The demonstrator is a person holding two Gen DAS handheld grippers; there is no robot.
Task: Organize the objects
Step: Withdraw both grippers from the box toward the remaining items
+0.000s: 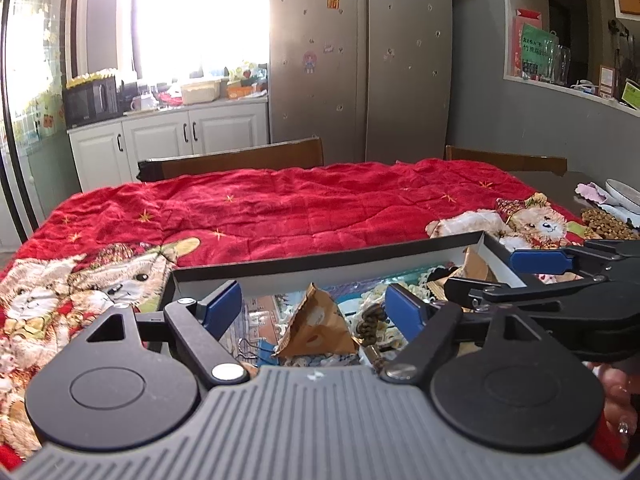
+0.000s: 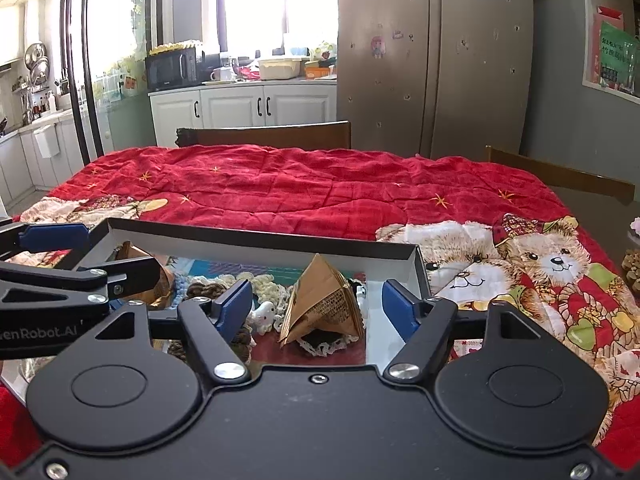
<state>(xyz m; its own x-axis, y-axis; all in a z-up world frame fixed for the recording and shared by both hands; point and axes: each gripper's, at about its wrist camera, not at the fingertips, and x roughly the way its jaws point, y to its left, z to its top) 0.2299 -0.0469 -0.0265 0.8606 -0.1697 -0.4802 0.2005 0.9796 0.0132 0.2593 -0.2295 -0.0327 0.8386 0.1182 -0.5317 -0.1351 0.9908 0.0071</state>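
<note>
Altogether two paper pyramids [image 2: 322,300], one box [image 2: 256,236]

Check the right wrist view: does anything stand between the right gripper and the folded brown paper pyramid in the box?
Nothing visible does. The right gripper is open, and the brown paper pyramid sits directly ahead between its fingers inside the box.

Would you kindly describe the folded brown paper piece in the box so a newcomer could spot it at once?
On the red bear-print blanket lies a shallow black-rimmed box with white inner walls. Near its right end, among crocheted pieces, stands the brown paper pyramid. Unlike its soft, flat neighbours, it is stiff, peaked and printed with dark text.
</note>
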